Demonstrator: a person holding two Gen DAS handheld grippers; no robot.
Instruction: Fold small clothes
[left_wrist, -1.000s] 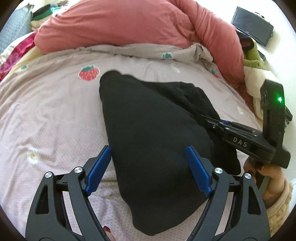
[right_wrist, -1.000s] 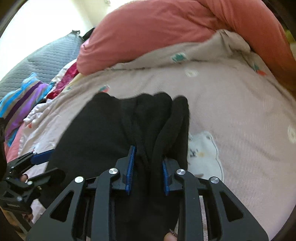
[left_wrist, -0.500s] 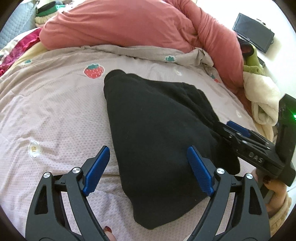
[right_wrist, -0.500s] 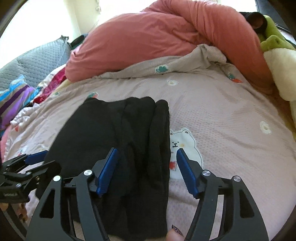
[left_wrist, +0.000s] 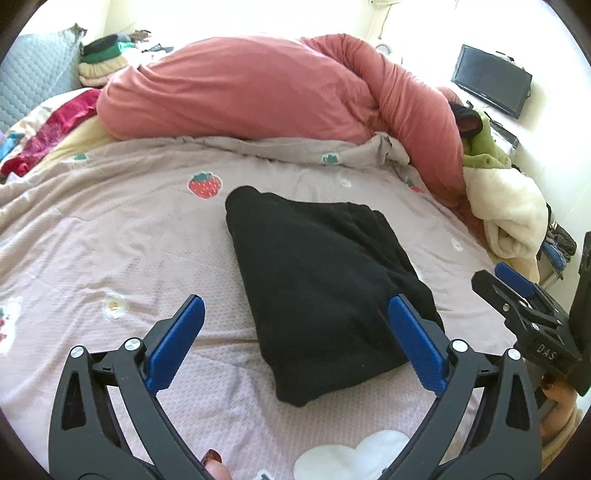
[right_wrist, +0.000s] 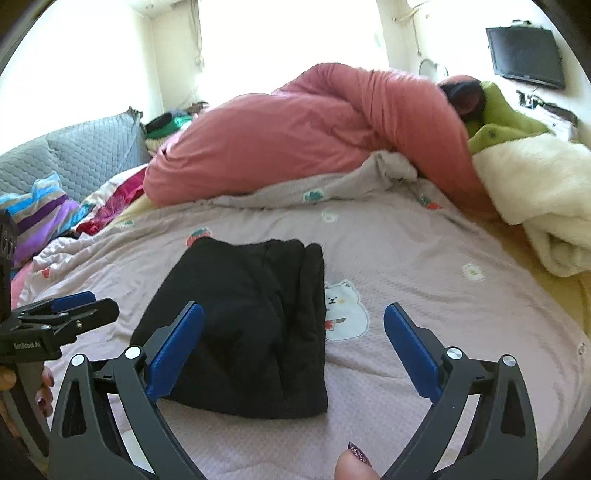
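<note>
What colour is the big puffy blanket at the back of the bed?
Pinkish red, plain, no pattern. The big puffy blanket shows best in the left wrist view.

Both tools are black plastic frames with cut-out triangular windows and silver screw heads at the joints. The left gripper and right gripper carry bright blue pads inside their jaws. One body is lettered "DAS". A fuzzy cream sleeve shows; the fingernails wear dark glittery polish.
</note>
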